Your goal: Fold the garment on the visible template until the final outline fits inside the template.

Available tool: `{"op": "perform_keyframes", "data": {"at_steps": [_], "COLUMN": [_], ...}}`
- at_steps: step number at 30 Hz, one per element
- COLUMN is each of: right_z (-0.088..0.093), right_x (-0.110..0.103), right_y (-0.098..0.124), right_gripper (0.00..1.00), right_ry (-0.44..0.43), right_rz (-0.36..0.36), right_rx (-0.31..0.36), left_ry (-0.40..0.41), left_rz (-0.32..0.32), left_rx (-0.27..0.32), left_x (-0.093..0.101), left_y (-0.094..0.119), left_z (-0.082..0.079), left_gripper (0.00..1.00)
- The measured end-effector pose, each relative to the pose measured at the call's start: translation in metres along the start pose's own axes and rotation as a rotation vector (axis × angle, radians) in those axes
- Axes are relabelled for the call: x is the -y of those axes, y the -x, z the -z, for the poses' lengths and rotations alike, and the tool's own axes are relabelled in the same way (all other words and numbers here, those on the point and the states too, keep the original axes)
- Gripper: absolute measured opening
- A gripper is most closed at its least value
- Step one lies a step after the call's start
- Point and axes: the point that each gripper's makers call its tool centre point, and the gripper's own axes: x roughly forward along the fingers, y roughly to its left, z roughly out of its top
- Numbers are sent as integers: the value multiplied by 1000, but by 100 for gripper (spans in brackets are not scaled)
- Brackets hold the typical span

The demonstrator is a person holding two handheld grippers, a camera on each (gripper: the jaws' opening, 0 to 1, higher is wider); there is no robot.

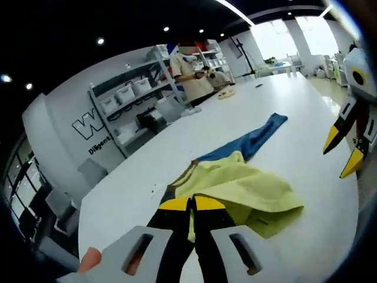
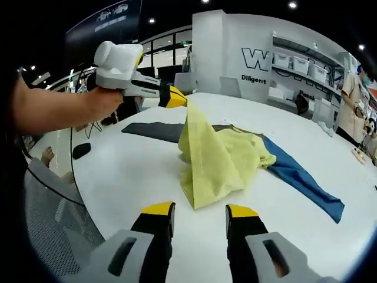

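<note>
A yellow-green garment [image 2: 221,154] with a blue sleeve [image 2: 303,180] and a dark grey sleeve [image 2: 152,130] lies on the white table [image 2: 123,171]. My left gripper [image 1: 191,204] is shut on an edge of the yellow cloth [image 1: 247,188]. In the right gripper view, the left gripper [image 2: 177,97], held by a hand, lifts that edge so the cloth hangs in a steep peak. My right gripper [image 2: 199,210] is open and holds nothing, a short way in front of the garment's near corner. The right gripper [image 1: 343,152] also hovers open past the blue sleeve [image 1: 259,137].
A person [image 1: 188,65] stands at the table's far end beside shelves with storage bins [image 1: 132,94]. Small items [image 1: 227,92] lie on the table near that person. A mesh chair [image 2: 53,218] sits below the table's near edge.
</note>
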Motion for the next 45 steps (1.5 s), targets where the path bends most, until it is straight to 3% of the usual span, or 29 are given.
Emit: {"op": "perform_keyframes", "data": {"at_steps": [10,15,19,23,29,30,33,35,39,42,45], "right_z": [-4,-8,-17,-22,-29,-30,-26,-25,-28,-31,-33], "right_x": [0,-7,-28,-55,-72,-77,-80,-71,-55,-43,-40], "right_y": [-14,-21,-31,-49,-75,-84,-105,-116,-135,-149,-159], "right_gripper": [31,29,29,29,26,26,21,18,22,9,19], "right_ry": [56,78,106,175,270,328,396,468,430,452,384], "right_rz": [-5,-19,-78,-134,-136,-136,-106,-51,45,103,120], "right_rx": [-44,-56,-38,-49,-46,-61,-89,-106,-109,-114,-109], "left_ry": [46,33,26,8,-3,-3,0,3,22,26,19], "left_rz": [-62,-69,-58,-42,-13,-9,2,9,18,23,28], "left_rx": [25,49,79,97,122,127,138,140,154,152,155], "left_x": [-29,-40,-46,-45,-36,-34,-31,-29,-27,-25,-24], "left_y": [16,8,-3,-13,-19,-20,-20,-21,-21,-22,-21], "left_z": [2,-17,-39,-57,-72,-74,-78,-79,-83,-83,-83], "left_gripper": [0,0,0,0,0,0,0,0,0,0,0]}}
